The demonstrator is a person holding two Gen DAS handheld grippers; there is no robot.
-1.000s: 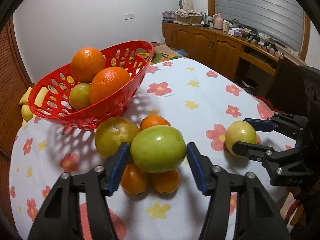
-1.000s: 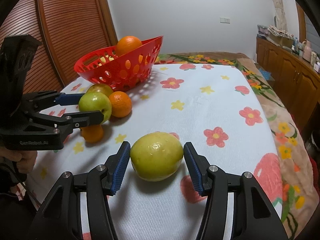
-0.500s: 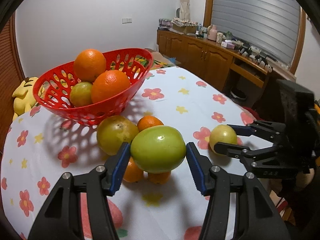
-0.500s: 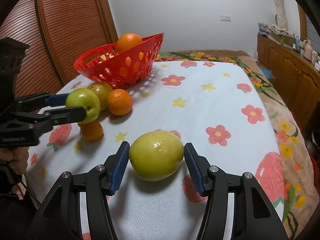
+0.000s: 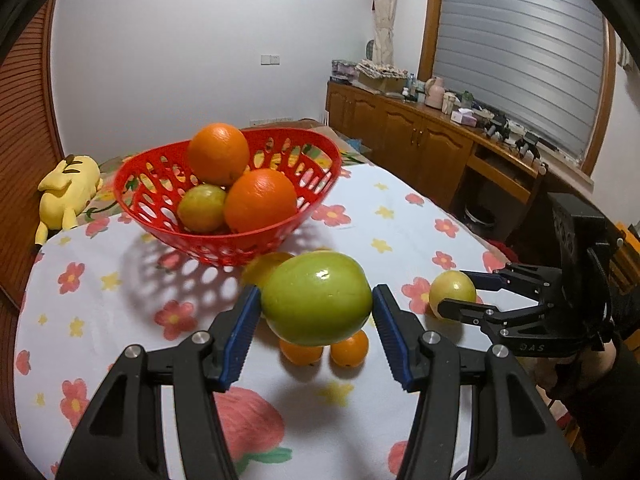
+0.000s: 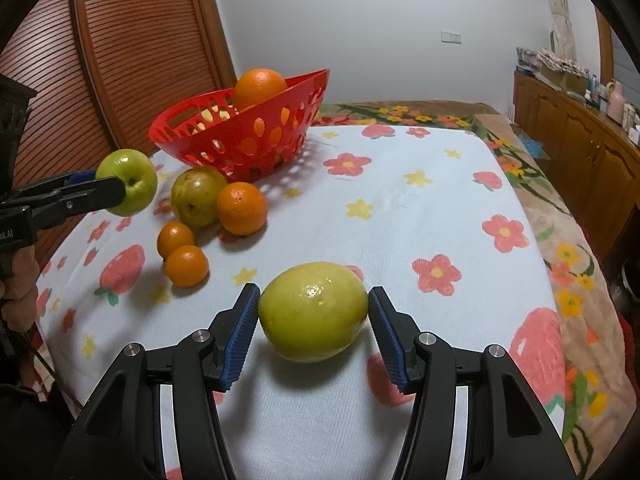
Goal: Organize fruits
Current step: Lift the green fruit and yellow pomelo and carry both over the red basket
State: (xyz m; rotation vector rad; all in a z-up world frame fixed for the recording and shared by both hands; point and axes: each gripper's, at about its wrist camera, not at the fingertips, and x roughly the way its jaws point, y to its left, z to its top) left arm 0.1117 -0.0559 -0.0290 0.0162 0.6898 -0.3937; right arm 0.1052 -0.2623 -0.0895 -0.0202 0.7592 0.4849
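Observation:
My left gripper is shut on a green apple and holds it in the air above the flowered tablecloth; in the right wrist view the apple hangs left of the red basket. The basket holds two oranges and a yellow-green fruit. My right gripper is shut on a yellow fruit that rests on the cloth. A greenish fruit, an orange and two tangerines lie in front of the basket.
A yellow plush toy lies behind the basket at the far left. Wooden cabinets with clutter on top line the right wall. A slatted wooden door stands behind the table. A hand holds the left gripper.
My left gripper has risen and drawn back with the green apple, so the loose fruit now shows below it. The right gripper and the yellow fruit have stayed put.

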